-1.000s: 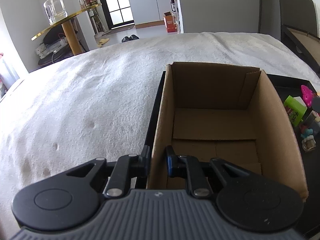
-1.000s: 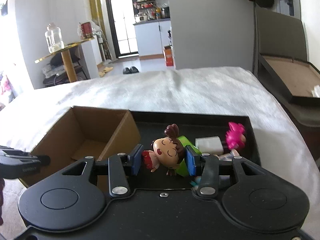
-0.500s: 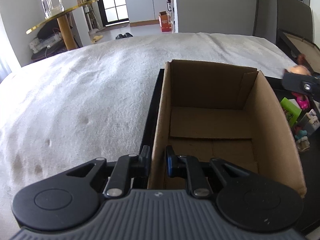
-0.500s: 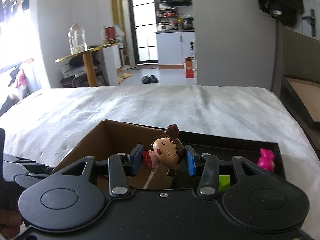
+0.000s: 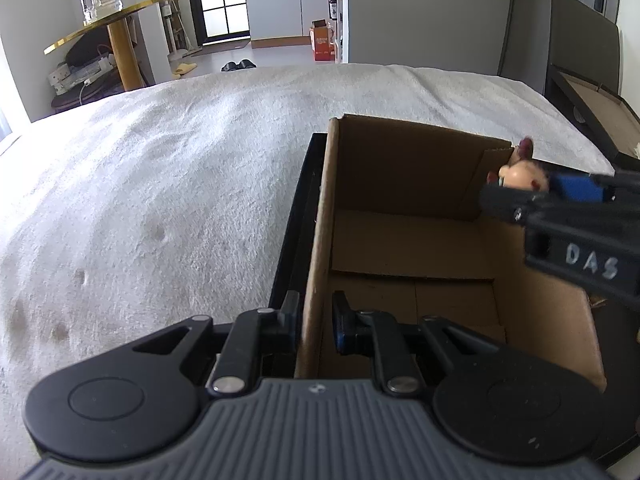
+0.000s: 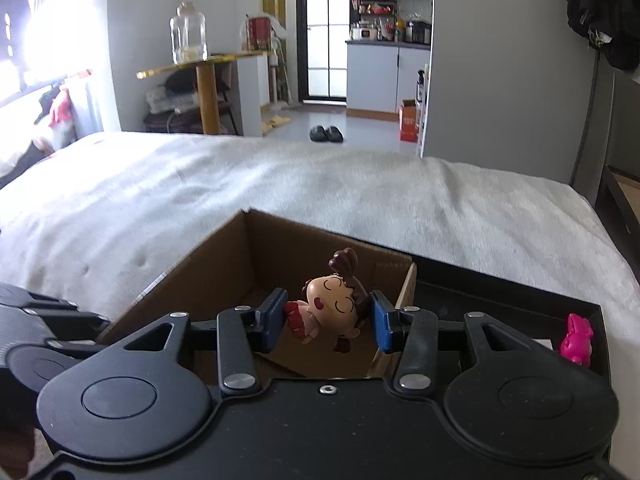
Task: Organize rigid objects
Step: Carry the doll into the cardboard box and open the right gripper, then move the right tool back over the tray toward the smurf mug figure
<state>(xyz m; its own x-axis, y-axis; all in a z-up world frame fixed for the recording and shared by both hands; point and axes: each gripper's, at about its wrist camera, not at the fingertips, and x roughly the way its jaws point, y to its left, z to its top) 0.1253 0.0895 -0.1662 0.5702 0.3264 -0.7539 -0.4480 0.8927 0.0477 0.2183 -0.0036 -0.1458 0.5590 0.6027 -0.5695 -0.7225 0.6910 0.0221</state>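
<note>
Doll hanging over the box
The right gripper [image 6: 325, 322] is clamping the doll [image 6: 334, 312]; the left gripper [image 5: 316, 322] is pinching the cardboard box [image 5: 320, 240] wall.

So the whole setup sits on a bed with a fuzzy white blanket [image 5: 180, 184], a few small dents in it on the left. Behind that there's a round gold-topped side table [image 6: 200, 65] with a big clear glass jar [image 6: 188, 32] and a red canister [image 6: 258, 34] on it, plus some clutter piled underneath. A pair of dark slippers [image 6: 326, 134] sits on the grey floor near an orange carton [image 6: 408, 120]. Further back is a kitchen nook with white cabinets [image 6: 384, 76] and stuff crowding the counter. Dark clothing [image 6: 600, 8] hangs on the wall at the right.
</note>
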